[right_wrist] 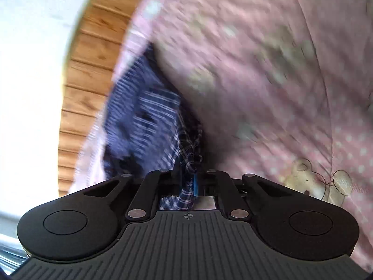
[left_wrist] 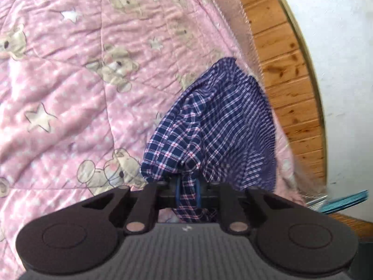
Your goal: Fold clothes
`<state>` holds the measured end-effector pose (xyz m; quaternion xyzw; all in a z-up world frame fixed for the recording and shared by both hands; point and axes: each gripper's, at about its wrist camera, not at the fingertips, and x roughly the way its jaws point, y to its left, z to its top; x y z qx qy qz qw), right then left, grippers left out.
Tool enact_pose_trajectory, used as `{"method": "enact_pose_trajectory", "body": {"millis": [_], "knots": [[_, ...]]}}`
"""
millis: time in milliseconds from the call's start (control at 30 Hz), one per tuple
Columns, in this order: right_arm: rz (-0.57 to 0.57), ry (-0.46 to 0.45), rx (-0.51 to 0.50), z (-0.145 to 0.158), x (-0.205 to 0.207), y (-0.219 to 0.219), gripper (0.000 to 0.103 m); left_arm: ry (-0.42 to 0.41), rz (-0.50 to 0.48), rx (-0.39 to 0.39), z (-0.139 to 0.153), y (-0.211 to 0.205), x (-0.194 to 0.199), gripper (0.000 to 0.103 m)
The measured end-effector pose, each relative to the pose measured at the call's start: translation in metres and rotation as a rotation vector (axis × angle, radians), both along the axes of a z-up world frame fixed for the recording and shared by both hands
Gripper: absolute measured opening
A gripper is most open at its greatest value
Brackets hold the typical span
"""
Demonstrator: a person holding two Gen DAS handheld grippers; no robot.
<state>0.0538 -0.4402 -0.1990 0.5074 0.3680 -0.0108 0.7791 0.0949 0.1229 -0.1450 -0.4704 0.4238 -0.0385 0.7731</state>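
Both tongs pinch the same plaid garment [left_wrist: 209,126]: left tongs [left_wrist: 187,193] clamp a bunched edge, right tongs [right_wrist: 187,184] likewise, w/ cloth pulled through btwn the pads. Garment hangs/stretches fwd from each tong, long axis running away toward the bed's far edge, near the wooden headboard [left_wrist: 286,70]. It sits over the pink bear quilt [left_wrist: 70,81]; right view is blurred, so fold state can't be told. Open quilt room lies inward; headboard side is tight.
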Motion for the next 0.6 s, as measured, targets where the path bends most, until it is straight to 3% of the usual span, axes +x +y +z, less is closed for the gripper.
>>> {"method": "enact_pose_trajectory", "body": {"millis": [167, 300, 433, 467, 500, 600], "knots": [[-0.012, 0.055, -0.063, 0.001, -0.03, -0.001, 0.004, -0.005, -0.034, -0.018, 0.016, 0.016, -0.021, 0.007], [-0.022, 0.1, -0.114, 0.001, -0.054, -0.002, 0.003, 0.016, -0.013, -0.043, 0.008, 0.024, -0.05, 0.007], [-0.032, 0.144, -0.165, 0.001, -0.078, -0.004, 0.0, 0.056, 0.026, 0.007, -0.007, 0.037, -0.079, 0.007], [-0.035, 0.155, -0.177, 0.002, -0.084, -0.004, 0.0, 0.065, 0.028, 0.021, -0.014, 0.04, -0.083, 0.009], [-0.037, 0.166, -0.19, 0.002, -0.09, -0.004, 0.0, 0.062, 0.017, 0.027, -0.018, 0.042, -0.084, 0.017], [0.032, 0.101, -0.269, 0.022, -0.087, -0.002, 0.0, 0.041, -0.045, 0.059, -0.014, 0.045, -0.086, 0.023]]}}
